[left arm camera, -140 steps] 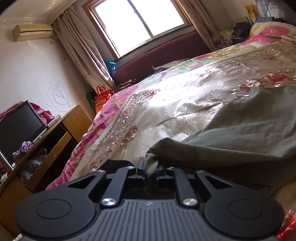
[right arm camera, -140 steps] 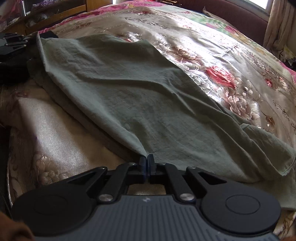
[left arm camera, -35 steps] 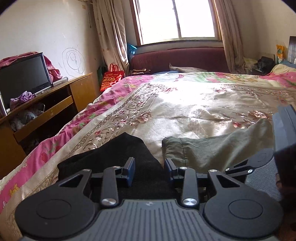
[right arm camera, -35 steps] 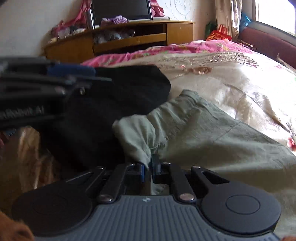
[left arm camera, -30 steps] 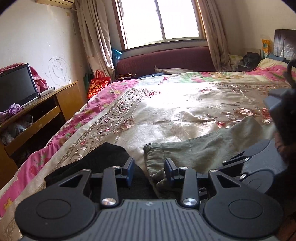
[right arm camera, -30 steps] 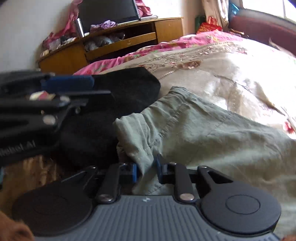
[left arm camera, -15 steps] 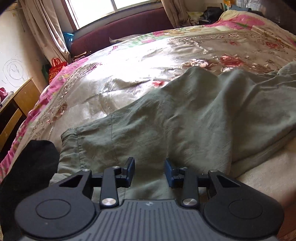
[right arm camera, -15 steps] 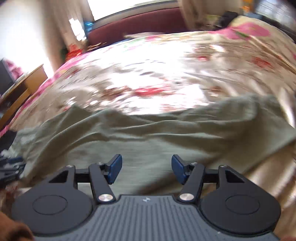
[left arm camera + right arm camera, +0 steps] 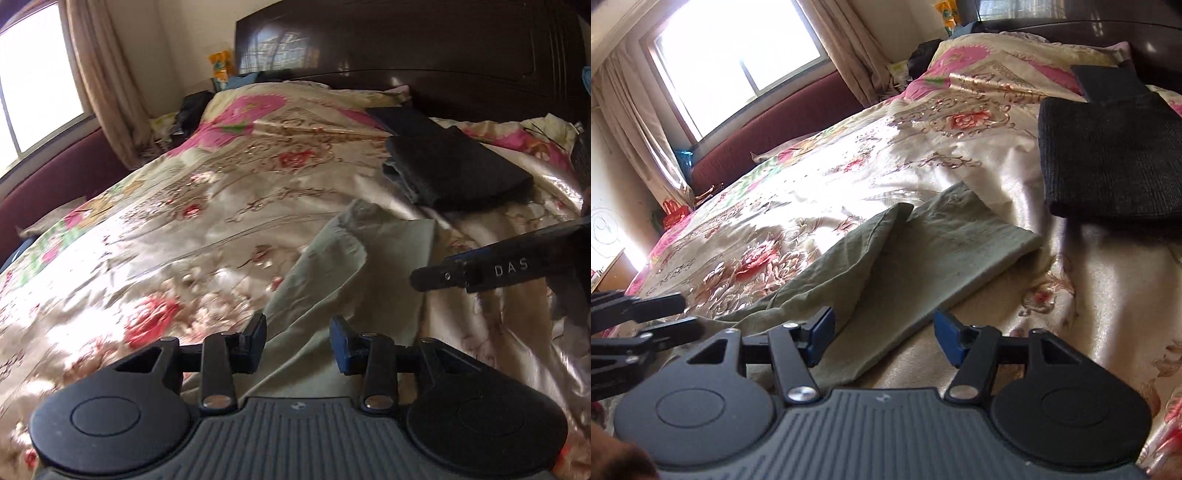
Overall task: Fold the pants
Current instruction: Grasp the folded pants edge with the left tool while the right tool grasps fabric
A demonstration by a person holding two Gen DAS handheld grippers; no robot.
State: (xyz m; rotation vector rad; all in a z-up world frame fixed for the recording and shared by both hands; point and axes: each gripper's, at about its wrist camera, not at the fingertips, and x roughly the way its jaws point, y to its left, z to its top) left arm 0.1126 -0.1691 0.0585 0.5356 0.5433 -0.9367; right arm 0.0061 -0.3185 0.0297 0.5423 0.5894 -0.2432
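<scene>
The olive-green cotton pants [image 9: 923, 254] lie flat on the glossy floral bedspread [image 9: 820, 192] of the bed, legs folded over each other with the hems toward a folded black knit garment [image 9: 1108, 162] near the dark wooden headboard [image 9: 406, 55]. The left gripper [image 9: 298, 341] hangs over the pants with its fingers [image 9: 255, 339] partly apart and empty. The right gripper [image 9: 884, 336] has its fingers [image 9: 947, 338] spread wide above the pants' near edge, gripping nothing.
</scene>
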